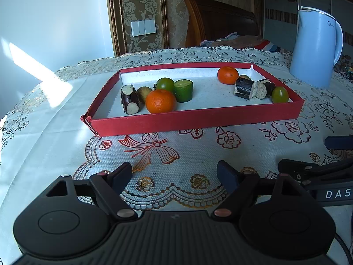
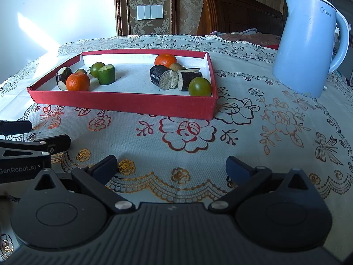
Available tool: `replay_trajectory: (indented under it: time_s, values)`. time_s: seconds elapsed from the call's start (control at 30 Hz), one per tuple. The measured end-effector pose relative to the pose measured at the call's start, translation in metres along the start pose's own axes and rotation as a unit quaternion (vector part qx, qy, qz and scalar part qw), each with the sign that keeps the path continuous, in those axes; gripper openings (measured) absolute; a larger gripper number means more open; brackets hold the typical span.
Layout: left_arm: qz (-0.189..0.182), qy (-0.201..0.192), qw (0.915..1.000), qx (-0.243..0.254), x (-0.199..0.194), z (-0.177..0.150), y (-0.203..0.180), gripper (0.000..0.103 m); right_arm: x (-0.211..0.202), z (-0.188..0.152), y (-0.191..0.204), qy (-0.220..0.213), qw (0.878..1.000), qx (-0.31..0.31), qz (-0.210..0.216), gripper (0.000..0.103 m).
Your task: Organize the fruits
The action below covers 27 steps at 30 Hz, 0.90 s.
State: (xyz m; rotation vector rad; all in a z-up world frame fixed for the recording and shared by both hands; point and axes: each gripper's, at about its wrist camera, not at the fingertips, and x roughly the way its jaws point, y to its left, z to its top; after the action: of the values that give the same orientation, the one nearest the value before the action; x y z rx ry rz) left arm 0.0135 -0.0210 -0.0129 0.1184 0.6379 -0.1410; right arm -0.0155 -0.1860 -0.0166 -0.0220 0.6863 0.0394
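Note:
A shallow red tray [image 1: 198,120] [image 2: 123,104] lies on the table ahead of both grippers. At its left end sit an orange [image 1: 160,101], a green tomato [image 1: 165,84], a green cut piece [image 1: 183,90] and a dark cane piece [image 1: 129,99]. At its right end are a second orange [image 2: 165,60], two dark cut pieces [image 2: 164,76] and another green tomato [image 2: 199,86]. My left gripper [image 1: 174,172] is open and empty, low over the cloth short of the tray. My right gripper [image 2: 172,165] is open and empty too, beside it.
A pale blue kettle [image 1: 315,48] [image 2: 308,44] stands to the right of the tray. A floral lace cloth [image 2: 275,119] covers the table. The table's left edge falls away in the sunlight. A wooden headboard and bedding lie behind.

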Motion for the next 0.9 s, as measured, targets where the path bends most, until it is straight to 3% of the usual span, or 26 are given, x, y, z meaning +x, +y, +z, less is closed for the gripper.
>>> replay_trajectory:
  time_s: [0.9]
  values:
    - [0.0,0.008,0.9999,-0.013,0.005,0.002,0.0035,0.093,0.0003,0.0001,-0.0003,0.0,1.0,0.0,0.0,0.103]
